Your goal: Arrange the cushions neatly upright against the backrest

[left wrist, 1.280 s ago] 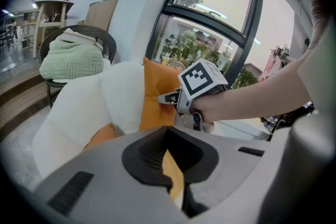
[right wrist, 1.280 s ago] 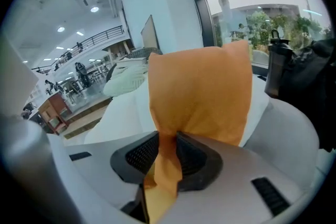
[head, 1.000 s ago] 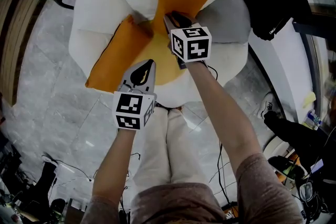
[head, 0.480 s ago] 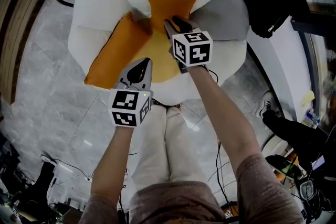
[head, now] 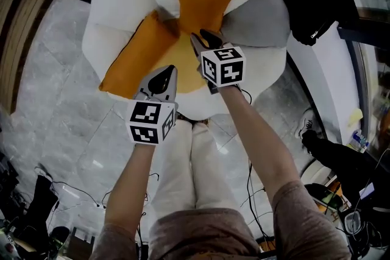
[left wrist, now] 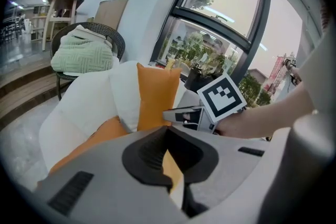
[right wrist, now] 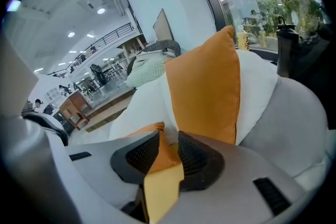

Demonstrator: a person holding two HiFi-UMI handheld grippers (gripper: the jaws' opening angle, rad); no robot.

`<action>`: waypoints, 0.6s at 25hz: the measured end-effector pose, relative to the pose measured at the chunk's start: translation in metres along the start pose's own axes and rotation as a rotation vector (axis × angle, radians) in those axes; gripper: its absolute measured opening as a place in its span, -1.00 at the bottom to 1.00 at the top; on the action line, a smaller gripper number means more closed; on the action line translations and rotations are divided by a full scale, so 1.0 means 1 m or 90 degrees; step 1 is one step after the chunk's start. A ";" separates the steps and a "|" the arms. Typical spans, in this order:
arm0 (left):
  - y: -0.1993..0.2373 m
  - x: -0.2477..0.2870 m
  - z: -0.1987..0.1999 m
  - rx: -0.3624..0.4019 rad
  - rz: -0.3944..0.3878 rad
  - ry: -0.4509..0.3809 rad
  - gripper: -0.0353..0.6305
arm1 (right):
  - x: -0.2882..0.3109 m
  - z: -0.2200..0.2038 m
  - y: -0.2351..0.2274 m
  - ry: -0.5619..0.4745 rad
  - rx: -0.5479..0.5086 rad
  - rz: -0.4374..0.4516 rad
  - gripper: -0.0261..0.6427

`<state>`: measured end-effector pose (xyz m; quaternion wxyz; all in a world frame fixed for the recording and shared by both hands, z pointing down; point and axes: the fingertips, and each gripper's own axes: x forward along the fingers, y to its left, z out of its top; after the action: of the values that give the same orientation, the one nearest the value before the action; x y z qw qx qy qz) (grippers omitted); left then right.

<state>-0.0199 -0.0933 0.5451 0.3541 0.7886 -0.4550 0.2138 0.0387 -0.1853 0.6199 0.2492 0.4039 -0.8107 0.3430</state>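
Kit: left gripper (head: 164, 73) and right gripper (head: 199, 39), both grey moulded plastic, black ribbed pads (right wrist: 197, 158). Each carries a white cube (head: 151, 122) printed with black square markers. Clothing: brown short sleeves (head: 300, 211), cream trousers (head: 183, 175)

Both bare forearms reach forward and down from the body, the right forearm (head: 263, 144) stretched further than the left forearm (head: 131, 182). The right gripper (head: 203, 38) pinches a corner of orange cushion (right wrist: 167, 157) between its pads. The left gripper (head: 173, 70) hangs nearer the body, its jaws together at the tips.
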 end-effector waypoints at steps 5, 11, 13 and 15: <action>0.000 -0.016 -0.002 -0.021 0.016 -0.016 -0.88 | -0.007 -0.006 0.020 0.019 -0.035 0.030 -0.60; 0.003 -0.039 -0.007 -0.044 0.032 -0.030 -0.88 | -0.008 -0.005 0.050 0.036 -0.080 0.064 -0.60; 0.006 -0.048 -0.011 -0.053 0.040 -0.035 -0.88 | -0.005 -0.005 0.061 0.043 -0.099 0.076 -0.59; 0.010 -0.056 -0.017 -0.064 0.050 -0.040 -0.88 | -0.002 -0.009 0.073 0.053 -0.122 0.090 -0.59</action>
<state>-0.0562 -0.0523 0.5232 0.3703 0.7578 -0.5065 0.1791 -0.0191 -0.1462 0.5985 0.2956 0.3051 -0.8552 0.2970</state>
